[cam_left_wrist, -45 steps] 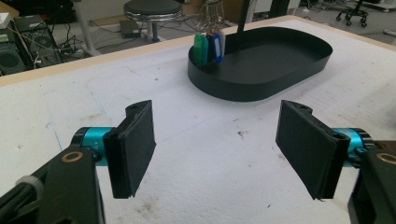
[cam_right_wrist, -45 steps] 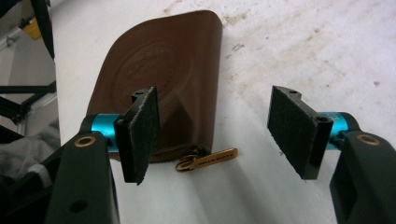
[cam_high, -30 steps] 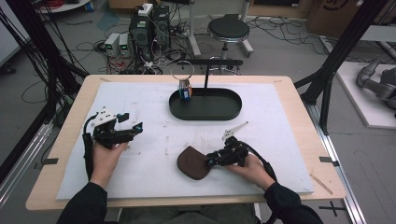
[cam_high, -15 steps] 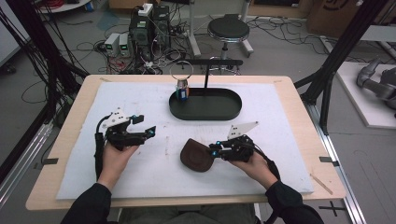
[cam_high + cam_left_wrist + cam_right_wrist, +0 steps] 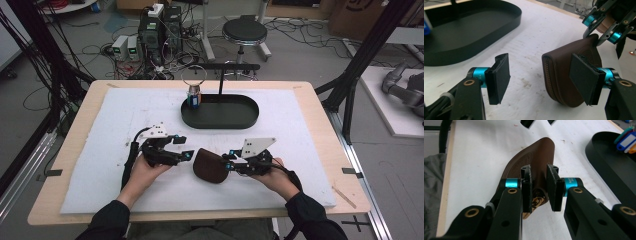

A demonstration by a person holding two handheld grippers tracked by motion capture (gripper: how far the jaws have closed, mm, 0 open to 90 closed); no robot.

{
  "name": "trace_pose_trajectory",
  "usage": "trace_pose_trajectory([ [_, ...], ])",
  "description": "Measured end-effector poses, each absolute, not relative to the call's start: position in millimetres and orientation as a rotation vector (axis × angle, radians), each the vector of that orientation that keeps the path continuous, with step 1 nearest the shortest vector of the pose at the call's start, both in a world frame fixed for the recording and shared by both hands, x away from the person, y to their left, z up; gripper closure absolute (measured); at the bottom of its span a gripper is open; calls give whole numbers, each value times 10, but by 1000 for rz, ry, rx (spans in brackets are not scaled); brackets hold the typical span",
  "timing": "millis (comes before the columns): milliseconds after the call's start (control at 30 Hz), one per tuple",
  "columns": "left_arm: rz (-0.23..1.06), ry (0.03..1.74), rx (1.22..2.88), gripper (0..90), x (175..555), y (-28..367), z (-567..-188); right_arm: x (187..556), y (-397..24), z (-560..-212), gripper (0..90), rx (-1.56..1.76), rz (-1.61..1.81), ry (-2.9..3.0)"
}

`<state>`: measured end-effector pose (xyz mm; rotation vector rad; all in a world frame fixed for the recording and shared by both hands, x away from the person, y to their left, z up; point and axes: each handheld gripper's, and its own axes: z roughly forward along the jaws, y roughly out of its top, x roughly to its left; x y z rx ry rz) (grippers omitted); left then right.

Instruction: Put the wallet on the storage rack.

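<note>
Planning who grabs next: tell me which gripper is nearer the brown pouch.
Right. The right gripper has its jaws closed around the end of the brown pouch; the left gripper sits open just beside its other end, not touching.

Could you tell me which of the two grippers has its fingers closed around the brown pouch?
The right gripper: its fingers pinch the zipper end of the brown pouch. The left gripper sits beside the pouch with its fingers spread wide and gripping nothing.
</note>
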<state>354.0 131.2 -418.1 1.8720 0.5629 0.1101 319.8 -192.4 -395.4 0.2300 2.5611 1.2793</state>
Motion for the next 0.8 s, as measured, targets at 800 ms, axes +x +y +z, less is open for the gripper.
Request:
trace_pose_trajectory([
  [800,-138,413,1916,622,3581,1157,-4355,3238,-1983,-3958,663,167,1313,2616],
])
